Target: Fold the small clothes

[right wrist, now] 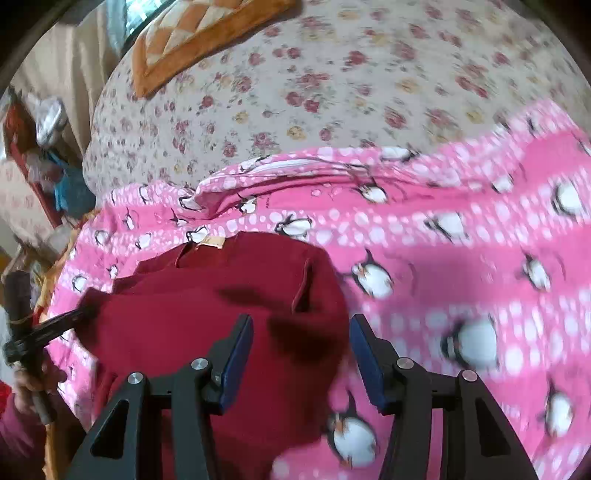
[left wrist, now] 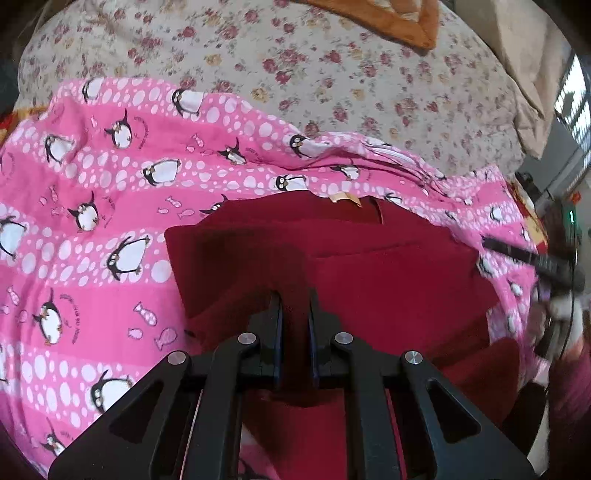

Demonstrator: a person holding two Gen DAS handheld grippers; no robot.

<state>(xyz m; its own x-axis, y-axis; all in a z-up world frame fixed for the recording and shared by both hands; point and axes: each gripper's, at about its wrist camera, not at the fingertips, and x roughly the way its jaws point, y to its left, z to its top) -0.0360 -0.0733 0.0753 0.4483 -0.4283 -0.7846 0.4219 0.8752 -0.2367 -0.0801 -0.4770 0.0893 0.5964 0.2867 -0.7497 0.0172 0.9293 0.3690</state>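
A dark red garment (left wrist: 388, 280) with a tan neck label (left wrist: 345, 197) lies partly folded on a pink penguin-print blanket (left wrist: 92, 221). My left gripper (left wrist: 295, 306) is shut, with a fold of the red cloth pinched between its fingers. In the right wrist view the same garment (right wrist: 192, 314) lies at the lower left, and the left gripper (right wrist: 79, 314) touches its left edge. My right gripper (right wrist: 301, 328) stands open just over the garment's right edge, and its pads press on nothing. That view is blurred by motion. The right gripper's fingers (left wrist: 535, 262) show at the right edge of the left wrist view.
Beyond the blanket (right wrist: 461, 258) spreads a floral bedcover (left wrist: 314, 62), with an orange cushion (right wrist: 199, 33) at its far side. A hand (right wrist: 33, 380) holds the left gripper's handle. Cluttered things (right wrist: 48, 147) stand beside the bed at the left.
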